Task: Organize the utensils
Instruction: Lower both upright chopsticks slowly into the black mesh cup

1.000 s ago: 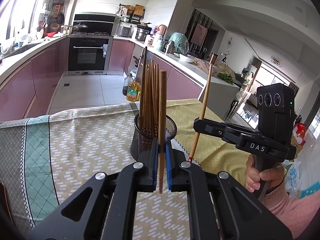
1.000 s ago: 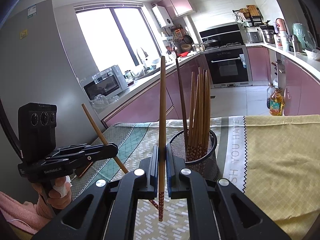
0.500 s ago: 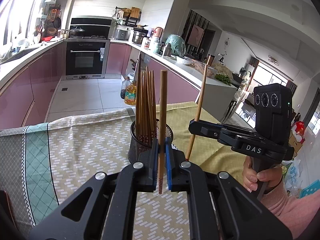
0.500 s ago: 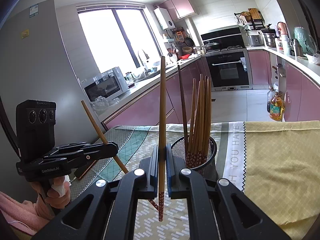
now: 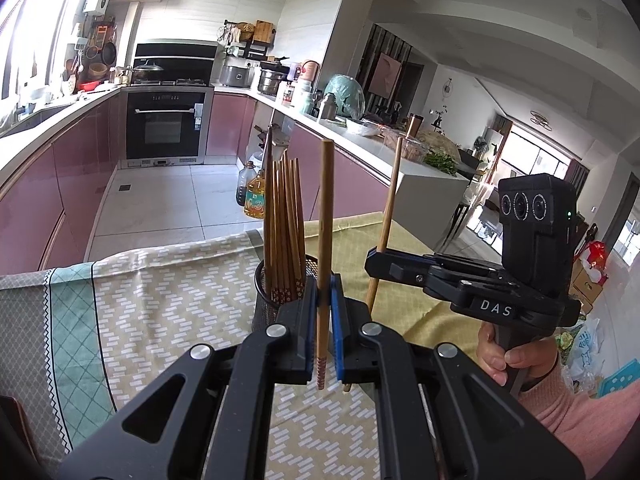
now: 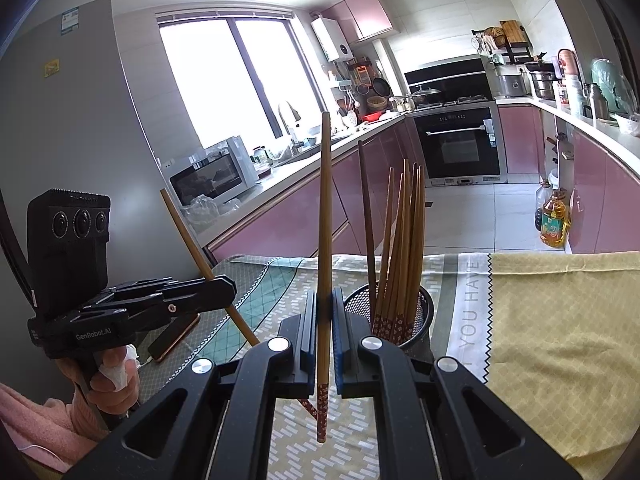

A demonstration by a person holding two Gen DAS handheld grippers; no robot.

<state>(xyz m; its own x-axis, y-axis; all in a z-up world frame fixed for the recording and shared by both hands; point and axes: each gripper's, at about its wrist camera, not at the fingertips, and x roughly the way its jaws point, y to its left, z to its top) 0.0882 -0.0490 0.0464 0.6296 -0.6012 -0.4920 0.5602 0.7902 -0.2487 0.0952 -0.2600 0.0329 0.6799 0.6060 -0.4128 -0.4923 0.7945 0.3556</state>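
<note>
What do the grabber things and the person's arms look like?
Both grippers, left and right, are black with silver bolts and blue-lined fingers. Each has a boxy three-lens camera; one says DAS, the other GenRobot.AI. The sleeves are fuzzy pink.

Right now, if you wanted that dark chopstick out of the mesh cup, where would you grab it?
Probably near its bare top end, coming from above: the dark chopstick stands taller than the bundle, while its lower part is crowded inside the mesh cup.
</note>
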